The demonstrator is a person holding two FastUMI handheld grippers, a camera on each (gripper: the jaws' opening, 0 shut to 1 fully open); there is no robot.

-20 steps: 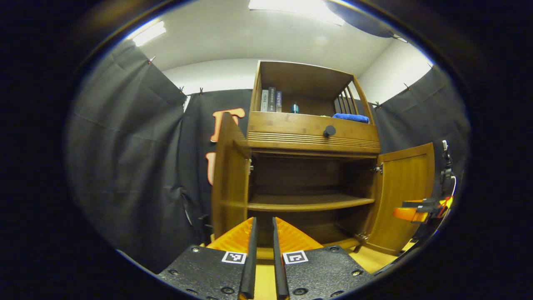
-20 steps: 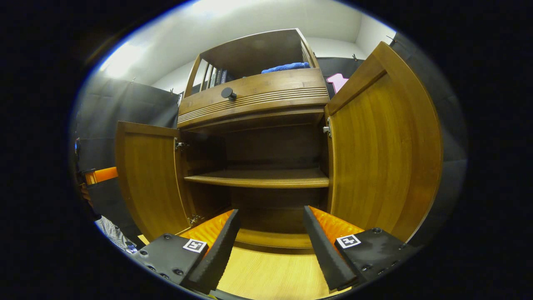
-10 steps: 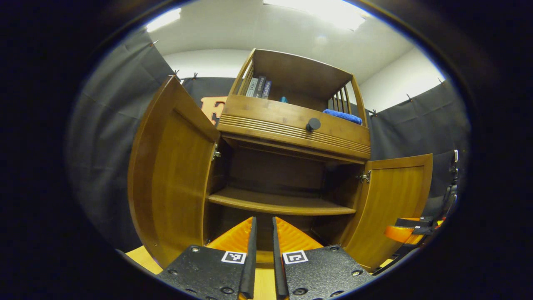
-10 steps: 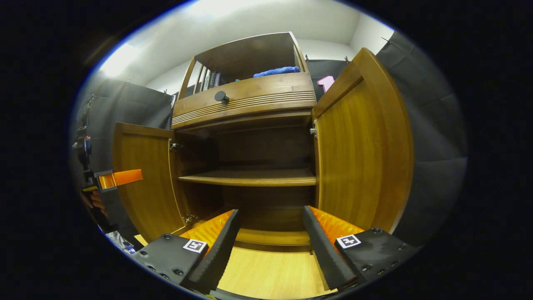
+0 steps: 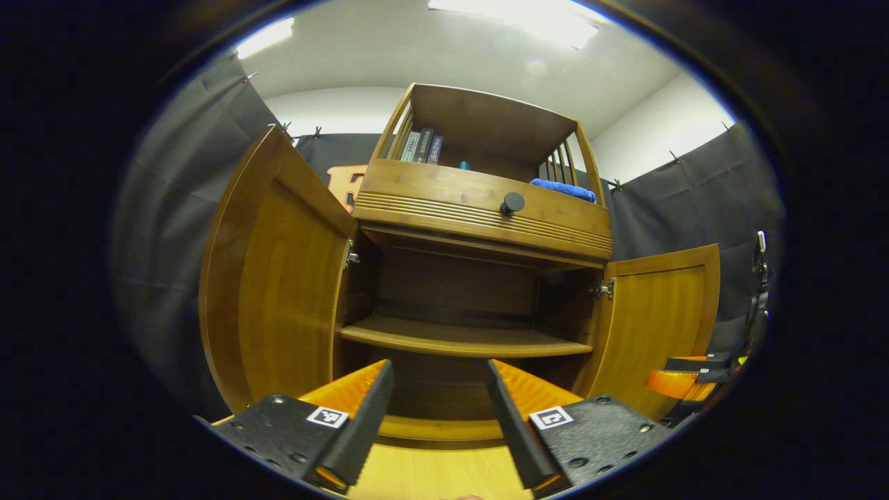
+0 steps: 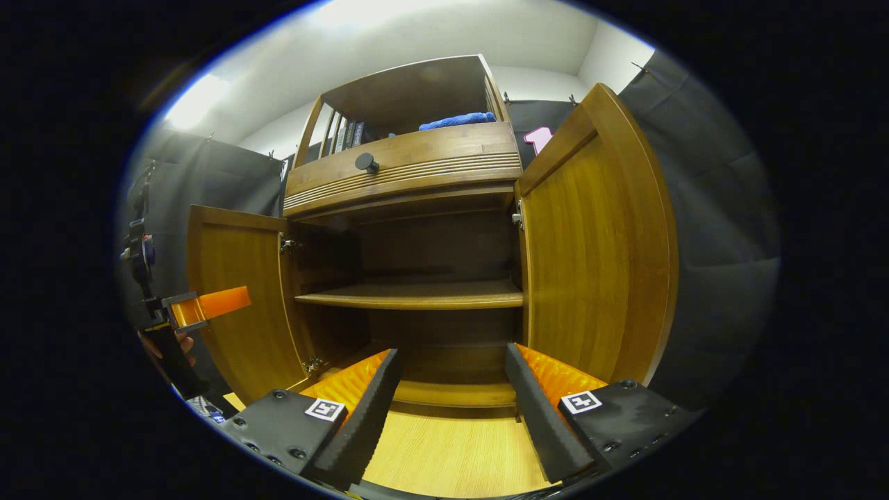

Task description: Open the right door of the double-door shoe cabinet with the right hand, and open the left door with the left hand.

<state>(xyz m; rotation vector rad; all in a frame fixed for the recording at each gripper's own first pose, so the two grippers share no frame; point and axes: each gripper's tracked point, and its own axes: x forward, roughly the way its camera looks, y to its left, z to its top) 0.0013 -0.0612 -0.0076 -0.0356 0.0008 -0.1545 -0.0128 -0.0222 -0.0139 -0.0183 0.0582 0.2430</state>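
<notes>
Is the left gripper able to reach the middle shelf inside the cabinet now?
Probably yes: the left gripper is open and points at the shelf; both doors stand swung aside, nothing between.

The shoe cabinet (image 5: 479,208) is warm brown wood with a smooth, slightly glossy grain. On its top shelf lies a soft blue cloth (image 5: 562,189). Below it, the left gripper (image 5: 436,417) has matt black ribbed pads backed by glossy orange plastic.
</notes>
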